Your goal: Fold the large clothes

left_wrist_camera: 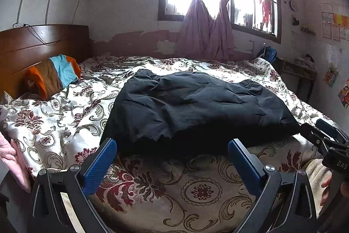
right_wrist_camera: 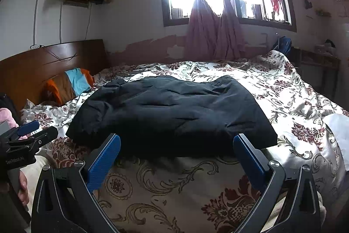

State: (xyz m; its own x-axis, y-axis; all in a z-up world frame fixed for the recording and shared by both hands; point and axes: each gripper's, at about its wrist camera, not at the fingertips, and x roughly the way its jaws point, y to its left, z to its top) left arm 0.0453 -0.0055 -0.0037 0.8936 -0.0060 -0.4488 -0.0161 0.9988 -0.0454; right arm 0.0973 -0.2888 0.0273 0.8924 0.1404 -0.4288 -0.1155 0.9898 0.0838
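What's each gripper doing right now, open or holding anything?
Left gripper: jaws open, empty, short of the black garment.
Right gripper: jaws open, empty, at the garment's near edge.

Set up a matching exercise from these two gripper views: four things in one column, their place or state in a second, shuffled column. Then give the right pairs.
Column one:
1. black garment
2. striped pillow
3. curtains
4. left gripper

Column two:
A. knotted in front of the window
B. open, holding nothing
C. spread in the middle of the floral bedspread
D. leaning against the wooden headboard

Pairs: 1-C, 2-D, 3-A, 4-B
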